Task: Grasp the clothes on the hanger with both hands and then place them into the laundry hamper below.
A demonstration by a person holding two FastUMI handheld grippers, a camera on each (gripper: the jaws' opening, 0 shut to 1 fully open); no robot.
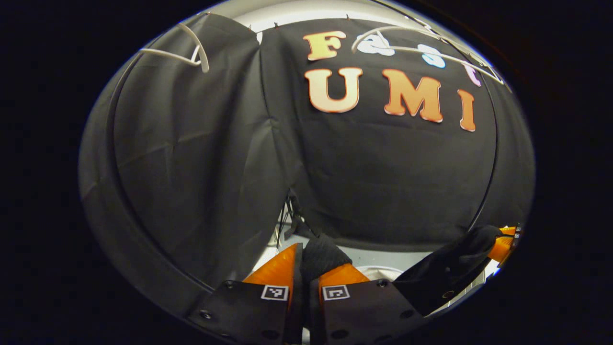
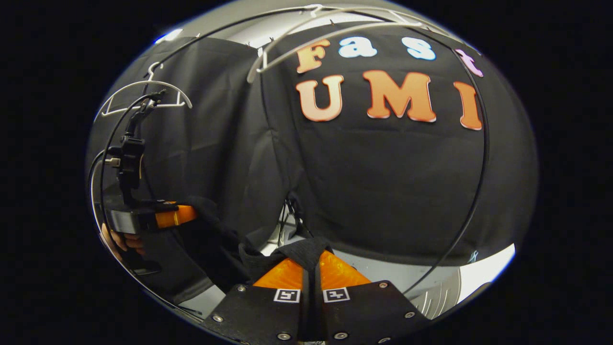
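The black garment (image 2: pixel 225 239) is off its hanger and slung between the two grippers, one end bunched in each, its long axis running side to side from hand to hand. In the left gripper view the left gripper (image 1: pixel 307 268) has its fingers pressed close with a dark wad of cloth (image 1: pixel 322 256) pinched between them, and the fabric trails off toward the lower right, where it rises to the other gripper (image 1: pixel 503 244) at the edge of that view. Over in the right gripper view the right gripper (image 2: pixel 311 268) is likewise nipped tight on a fold of the cloth draped over its fingertips, and from there the garment sags away to the left and climbs to the left gripper (image 2: pixel 172 215), held by a hand (image 2: pixel 119 242) low at the left edge. Both grippers look about level, neither clearly nearer the drop. Above, a bare white hanger (image 2: pixel 143 96) hangs at upper left in the right gripper view, and another white hanger (image 2: pixel 316 28) sits along the top rail. Now the relation that matters: the laundry hamper lies below the grippers, and what looks like its pale ribbed rim (image 2: pixel 440 292) shows at the lower right of the right gripper view, though I can't be sure of that. My read is that the grasp is done and the lowering comes next, both hands sinking together so the span of cloth goes down into the opening before either grip lets go
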